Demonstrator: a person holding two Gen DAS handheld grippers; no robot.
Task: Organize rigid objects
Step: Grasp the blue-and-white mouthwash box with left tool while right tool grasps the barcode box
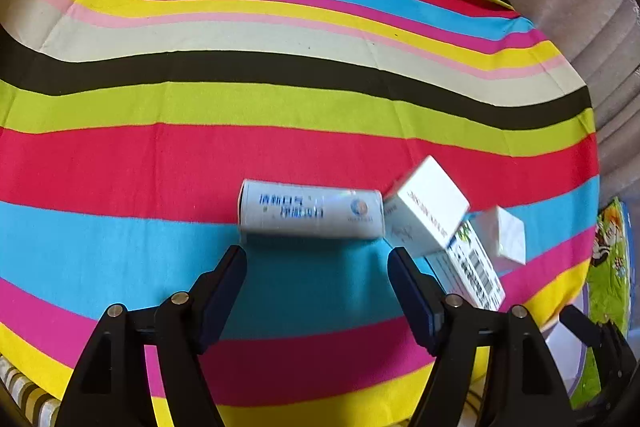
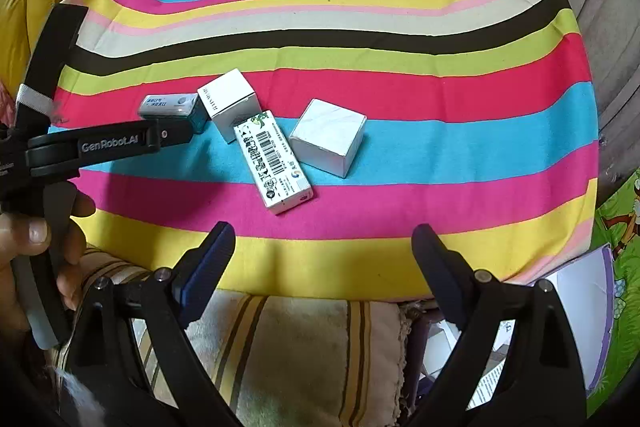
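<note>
Four boxes lie clustered on the striped cloth (image 2: 360,51). The left gripper (image 1: 316,259) hangs with jaws apart and empty just short of the long silver box (image 1: 310,213). The right gripper (image 2: 322,239) stands wide, empty, near the barcode box (image 2: 280,163). Step judged: approach to first pick. Next move requires straddling the silver box squarely before closing.

Four small boxes on striped cloth (image 2: 360,39): grey box with blue print (image 2: 170,105), white box with side lettering (image 2: 230,99), long barcode box (image 2: 276,163), plain white cube box (image 2: 330,137). Two hand-held grippers: left hand-held gripper (image 1: 316,259), right hand-held gripper (image 2: 322,239).
</note>
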